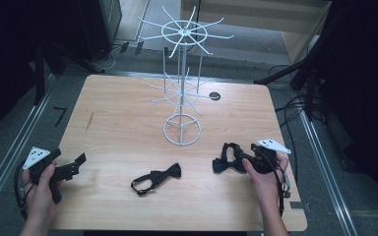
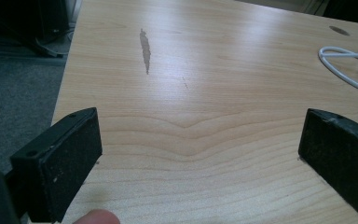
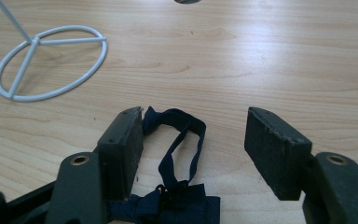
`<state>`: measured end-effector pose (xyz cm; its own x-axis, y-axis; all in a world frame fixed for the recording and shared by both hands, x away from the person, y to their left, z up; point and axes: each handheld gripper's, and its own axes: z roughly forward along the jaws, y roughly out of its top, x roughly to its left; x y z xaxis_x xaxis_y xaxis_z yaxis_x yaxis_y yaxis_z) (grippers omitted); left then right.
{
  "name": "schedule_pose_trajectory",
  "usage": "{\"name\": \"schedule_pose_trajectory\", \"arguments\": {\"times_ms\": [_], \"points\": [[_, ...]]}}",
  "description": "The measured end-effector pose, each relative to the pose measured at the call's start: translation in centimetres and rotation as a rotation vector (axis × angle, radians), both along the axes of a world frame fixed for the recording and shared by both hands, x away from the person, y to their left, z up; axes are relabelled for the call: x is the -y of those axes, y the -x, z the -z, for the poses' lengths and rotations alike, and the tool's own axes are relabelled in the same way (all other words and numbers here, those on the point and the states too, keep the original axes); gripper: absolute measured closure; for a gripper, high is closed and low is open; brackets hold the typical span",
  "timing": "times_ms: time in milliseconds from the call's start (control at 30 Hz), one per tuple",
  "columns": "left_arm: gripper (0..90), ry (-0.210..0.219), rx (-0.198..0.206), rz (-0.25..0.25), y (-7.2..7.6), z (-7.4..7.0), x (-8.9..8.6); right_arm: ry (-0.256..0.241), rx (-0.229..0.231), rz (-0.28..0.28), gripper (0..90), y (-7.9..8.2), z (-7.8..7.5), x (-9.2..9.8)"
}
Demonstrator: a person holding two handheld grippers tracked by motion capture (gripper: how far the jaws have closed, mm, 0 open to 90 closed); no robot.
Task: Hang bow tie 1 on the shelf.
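Observation:
Two dark bow ties lie on the wooden table [image 1: 118,123]. One bow tie [image 1: 157,178] rests alone near the front middle. The other bow tie [image 1: 221,164] lies at the front right, and my right gripper [image 1: 234,155] stands open around it. In the right gripper view its strap loop [image 3: 182,140] lies between the spread jaws of the right gripper [image 3: 193,121], close to the left pad [image 3: 121,149]. My left gripper [image 1: 78,164] is open at the front left, over bare wood; its jaws [image 2: 200,121] hold nothing.
A tall white wire rack [image 1: 182,73] with spoke arms stands at the table's middle on a ring base [image 1: 182,129] [image 3: 51,63] [image 2: 349,65]. A dark cable hole [image 1: 214,96] sits behind it. A dark streak [image 2: 145,46] marks the wood at left. Cables and dark stands surround the table.

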<state>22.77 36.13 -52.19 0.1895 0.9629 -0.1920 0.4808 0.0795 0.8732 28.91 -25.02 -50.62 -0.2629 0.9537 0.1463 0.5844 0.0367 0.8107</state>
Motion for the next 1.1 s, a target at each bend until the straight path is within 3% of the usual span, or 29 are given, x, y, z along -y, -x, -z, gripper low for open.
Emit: {"name": "schedule_pose_trajectory", "arguments": {"times_ms": [633,1100], "points": [[0.0,0.003,-0.002,-0.001,-0.1,0.0,0.0,0.038,-0.058,0.019,38.7,-1.2,1.7,-1.1],[0.0,0.008,0.001,-0.001,0.0,0.0,-0.1,0.027,-0.085,0.029,55.0,-1.0,3.0,-1.4]]}}
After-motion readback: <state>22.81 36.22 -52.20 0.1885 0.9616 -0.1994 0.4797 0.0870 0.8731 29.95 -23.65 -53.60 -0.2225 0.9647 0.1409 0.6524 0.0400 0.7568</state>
